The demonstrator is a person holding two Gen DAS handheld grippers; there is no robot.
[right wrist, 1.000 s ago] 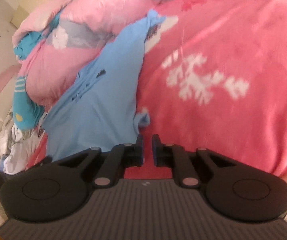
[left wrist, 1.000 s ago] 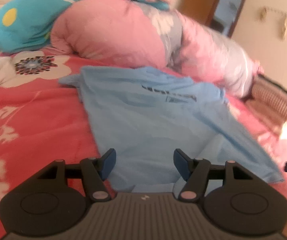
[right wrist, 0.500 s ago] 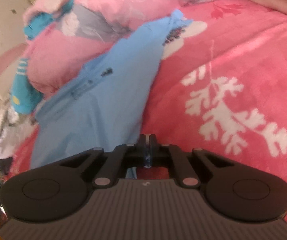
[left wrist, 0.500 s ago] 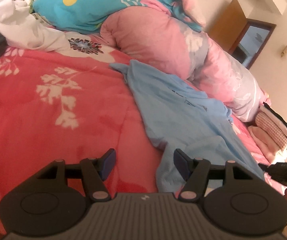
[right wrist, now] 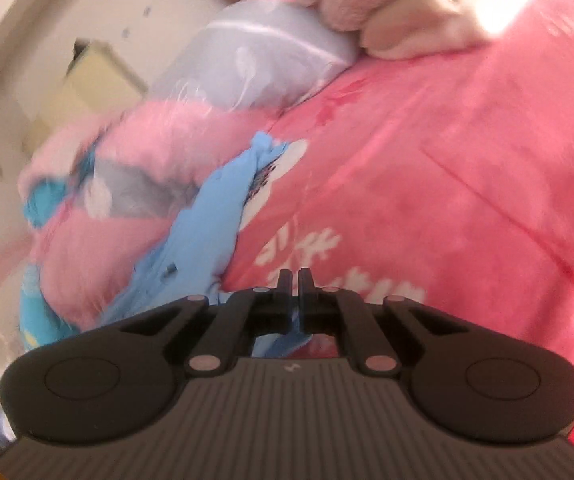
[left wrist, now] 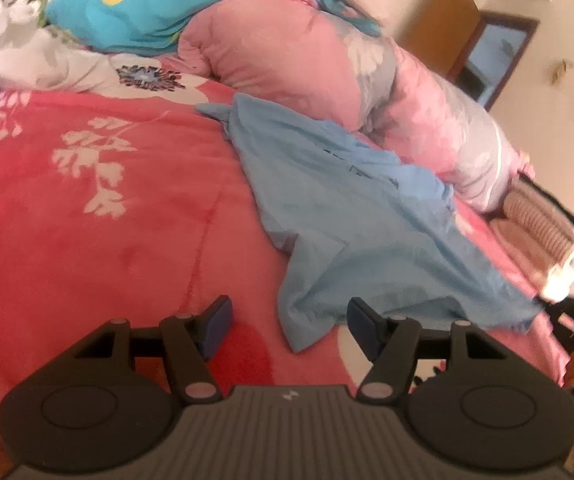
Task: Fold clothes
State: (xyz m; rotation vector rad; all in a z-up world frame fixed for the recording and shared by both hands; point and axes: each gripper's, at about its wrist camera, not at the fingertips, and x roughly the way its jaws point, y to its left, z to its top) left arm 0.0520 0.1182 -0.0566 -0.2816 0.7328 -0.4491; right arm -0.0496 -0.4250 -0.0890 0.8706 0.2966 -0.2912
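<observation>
While my right gripper (right wrist: 296, 280) pinches the blue shirt's (left wrist: 351, 208) near corner, the fold can begin.

From the left: my left gripper (left wrist: 289, 326) hangs with jaws apart and empty over the red blanket (left wrist: 87, 240), the shirt's hem corner just ahead. A second ago it sat over the cloth itself. The shirt lies rumpled beside the pink quilt (left wrist: 287, 56). On the right, jaws that stood slightly apart have just clamped onto fabric, pulling it taut.
</observation>
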